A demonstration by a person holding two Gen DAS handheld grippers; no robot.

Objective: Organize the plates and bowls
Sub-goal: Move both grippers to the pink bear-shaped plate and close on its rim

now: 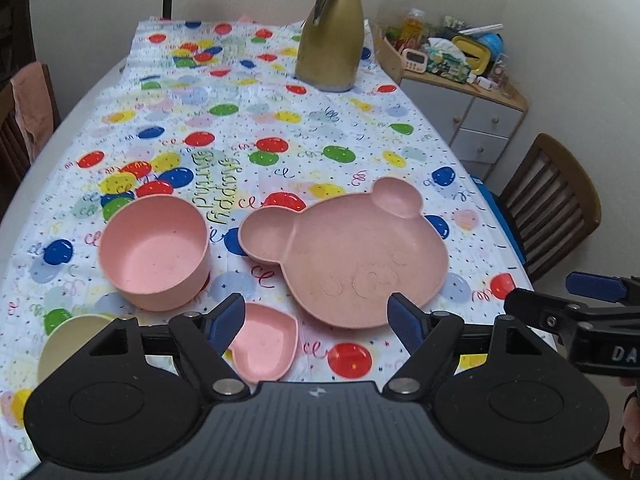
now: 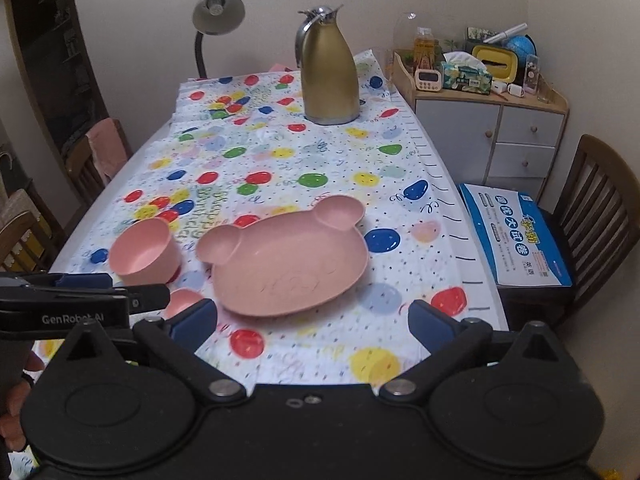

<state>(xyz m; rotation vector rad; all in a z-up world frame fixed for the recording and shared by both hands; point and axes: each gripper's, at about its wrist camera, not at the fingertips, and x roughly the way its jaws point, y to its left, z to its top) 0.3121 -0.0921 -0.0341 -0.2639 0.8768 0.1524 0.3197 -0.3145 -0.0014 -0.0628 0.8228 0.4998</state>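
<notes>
Both jaws spread, empty: left gripper (image 1: 316, 322), right gripper (image 2: 314, 326). Risk: knocking small pink heart-shaped dish (image 1: 266, 346) off near edge, or sliding pink bear-shaped plastic plate (image 1: 360, 256) on the cloth.

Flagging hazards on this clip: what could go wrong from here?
1. The heart dish lies near the table's front edge; a nudge from the open left tool might push it off.
2. The two tools sit close together, with the right tool alongside, and could collide.
</notes>
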